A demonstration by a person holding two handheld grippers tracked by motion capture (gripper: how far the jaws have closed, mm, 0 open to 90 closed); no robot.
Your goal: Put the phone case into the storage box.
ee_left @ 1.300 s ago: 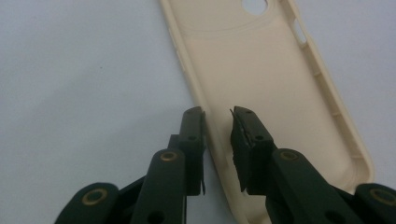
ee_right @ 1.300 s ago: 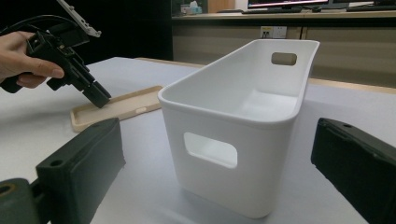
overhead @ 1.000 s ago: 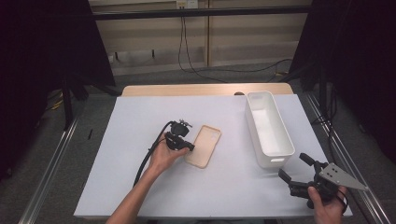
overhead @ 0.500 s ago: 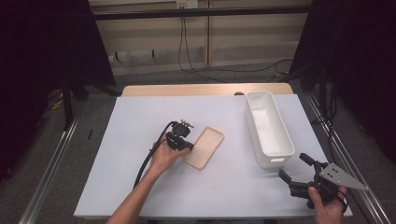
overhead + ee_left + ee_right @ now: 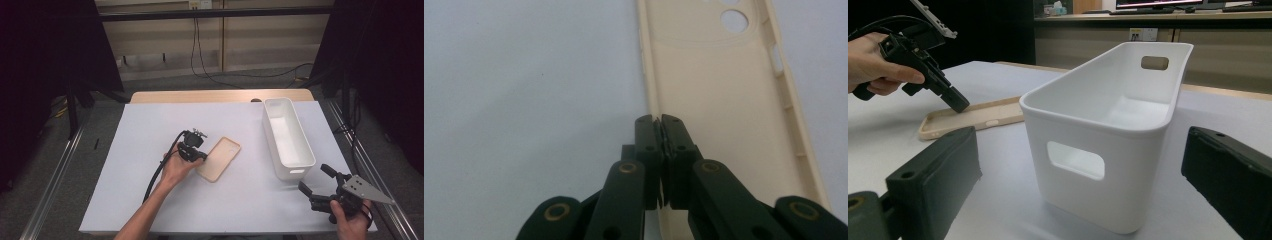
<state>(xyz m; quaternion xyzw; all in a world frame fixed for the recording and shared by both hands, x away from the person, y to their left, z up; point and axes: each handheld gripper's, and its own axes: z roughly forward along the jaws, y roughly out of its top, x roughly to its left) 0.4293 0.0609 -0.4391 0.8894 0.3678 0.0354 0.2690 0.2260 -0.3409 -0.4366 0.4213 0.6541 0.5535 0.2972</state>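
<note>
Left gripper point(image 5: 661, 122) pinches thin rim, matte beige phone case point(image 5: 719, 100).

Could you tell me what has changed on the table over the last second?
The left gripper has just closed its jaws on the side wall of the beige phone case. The case, the white bin and the open right gripper have kept their places.

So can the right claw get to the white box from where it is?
Probably yes: the right claw is open, with the white box right ahead and only bare table between.
</note>
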